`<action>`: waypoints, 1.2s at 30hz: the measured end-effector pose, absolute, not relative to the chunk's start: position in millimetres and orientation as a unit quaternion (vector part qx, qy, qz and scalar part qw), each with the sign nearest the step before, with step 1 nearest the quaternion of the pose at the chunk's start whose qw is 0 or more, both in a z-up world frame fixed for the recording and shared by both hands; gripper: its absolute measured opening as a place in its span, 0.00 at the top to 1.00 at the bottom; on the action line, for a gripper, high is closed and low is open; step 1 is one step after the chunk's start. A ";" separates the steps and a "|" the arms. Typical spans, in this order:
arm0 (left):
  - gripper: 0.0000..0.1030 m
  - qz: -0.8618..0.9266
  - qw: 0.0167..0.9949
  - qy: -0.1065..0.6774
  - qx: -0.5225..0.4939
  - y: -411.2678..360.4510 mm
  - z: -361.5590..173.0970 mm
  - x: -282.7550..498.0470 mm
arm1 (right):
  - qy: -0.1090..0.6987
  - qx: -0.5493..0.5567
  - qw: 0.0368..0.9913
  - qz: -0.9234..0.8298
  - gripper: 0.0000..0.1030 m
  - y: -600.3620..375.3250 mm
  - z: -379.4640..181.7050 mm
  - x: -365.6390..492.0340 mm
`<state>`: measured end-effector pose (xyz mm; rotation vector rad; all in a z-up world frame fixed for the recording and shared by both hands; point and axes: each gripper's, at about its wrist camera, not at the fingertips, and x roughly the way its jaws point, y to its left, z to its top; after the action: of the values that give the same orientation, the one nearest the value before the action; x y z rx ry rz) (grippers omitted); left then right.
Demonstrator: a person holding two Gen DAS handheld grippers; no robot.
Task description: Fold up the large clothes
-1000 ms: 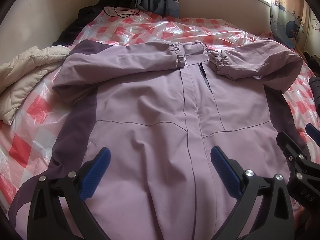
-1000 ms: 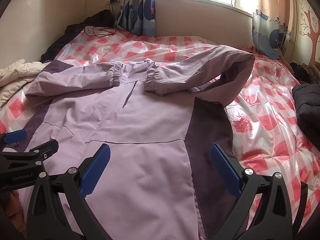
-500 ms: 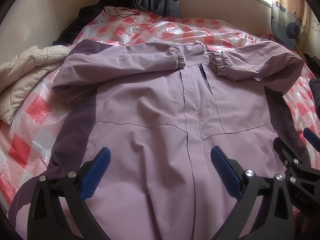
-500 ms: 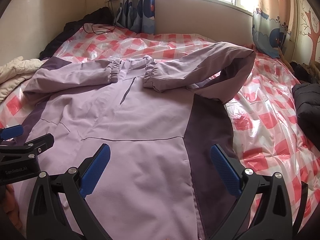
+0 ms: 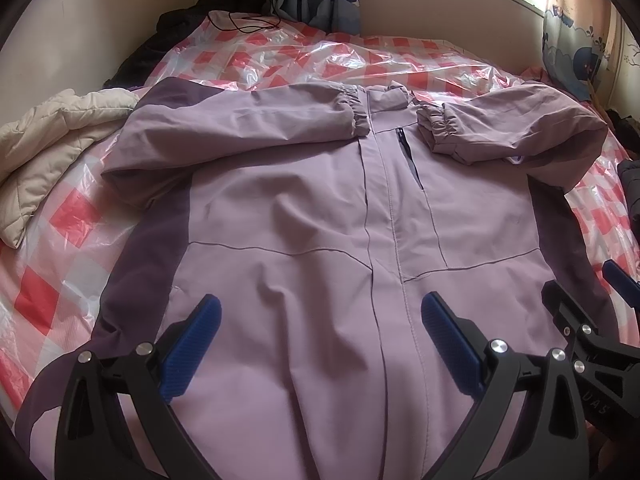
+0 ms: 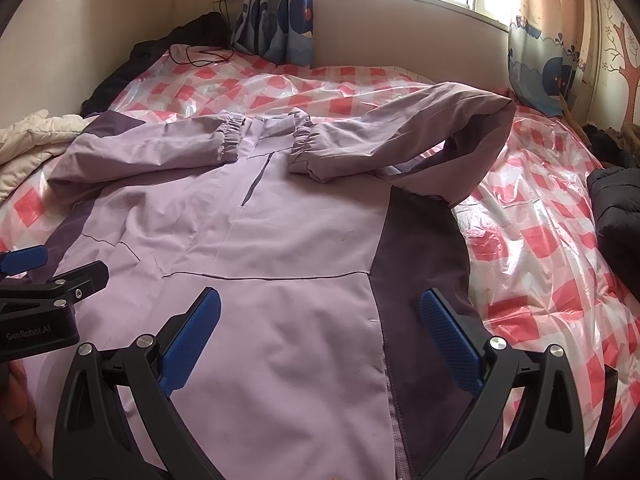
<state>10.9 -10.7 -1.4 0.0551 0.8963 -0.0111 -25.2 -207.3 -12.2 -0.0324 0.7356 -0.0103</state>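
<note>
Right now your left gripper (image 5: 318, 334) w/ the blue pads is wide open and holds nothing; it hangs over the low part of the big light-purple jacket with dark-purple side panels (image 5: 320, 220). Your right gripper (image 6: 320, 332) is wide open too, empty, over the jacket's right side near the dark panel.

The jacket lies front-up on the bed with the shiny red-and-white check plastic sheet (image 5: 68, 220). Both sleeves are already laid across the chest, cuffs near the zip.

What could go wrong, I think:
- The plastic sheet looks slippy. Pull the hem up fast & the whole jacket may slide, not fold.
- The right sleeve (image 6: 400, 128) stands puffed up at the shoulder. A quick lift could make it flop off the chest.
- Pinch too deep & you may grab the plastic too.
- The cream puffy quilt (image 5: 52, 148) is just beside the left shoulder and could get in the way.
</note>
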 end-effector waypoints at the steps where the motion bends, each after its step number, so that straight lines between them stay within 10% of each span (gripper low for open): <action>1: 0.07 -0.006 0.901 0.433 0.026 -10.7 -1.3 10.8 | 0.360 -0.016 0.933 -0.005 0.06 -207.4 -12.4 -24.7; 36: 0.07 -0.019 0.889 0.458 -0.002 -12.3 -7.8 20.5 | 0.319 -0.268 0.906 0.079 0.06 -158.0 0.8 83.2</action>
<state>20.5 -12.3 -7.8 -0.0051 0.9521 -0.0399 83.2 -158.0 0.8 -0.5531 0.6580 0.1627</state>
